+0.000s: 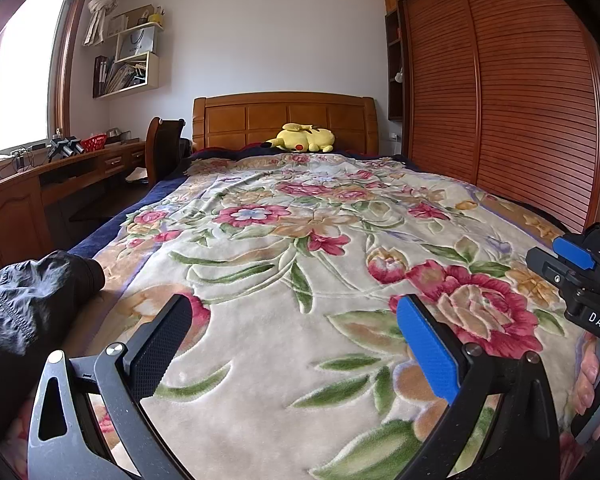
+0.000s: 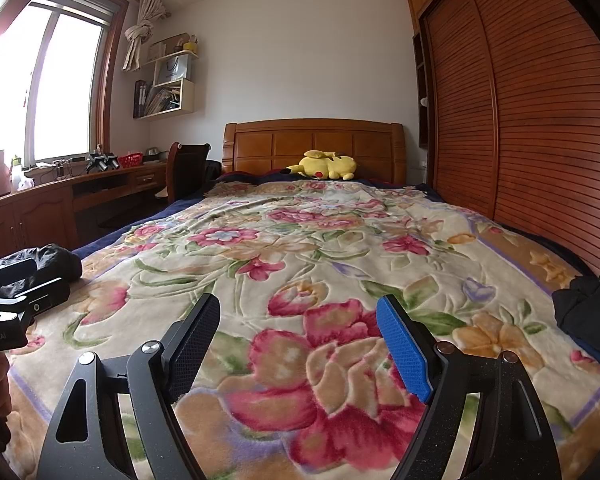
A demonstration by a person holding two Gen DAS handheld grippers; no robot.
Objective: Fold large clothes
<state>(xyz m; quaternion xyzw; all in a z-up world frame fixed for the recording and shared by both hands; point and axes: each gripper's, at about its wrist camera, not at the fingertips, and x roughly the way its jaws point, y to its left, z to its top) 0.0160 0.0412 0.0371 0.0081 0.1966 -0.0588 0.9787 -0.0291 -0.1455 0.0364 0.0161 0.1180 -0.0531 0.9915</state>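
A black garment [image 1: 28, 304] lies bunched at the bed's near left edge; it also shows in the right wrist view [image 2: 44, 260]. Another dark piece of cloth [image 2: 588, 308] lies at the bed's right edge. My left gripper [image 1: 296, 316] is open and empty, low over the floral blanket [image 1: 300, 220], to the right of the black garment. My right gripper [image 2: 300, 316] is open and empty over the blanket [image 2: 300, 240]. Its body shows at the right of the left wrist view [image 1: 580, 276].
A yellow plush toy [image 1: 304, 138] lies by the wooden headboard [image 1: 284, 116]. A slatted wardrobe [image 1: 500, 100] runs along the right of the bed. A desk [image 1: 60, 168] and chair [image 1: 162, 148] stand on the left under the window.
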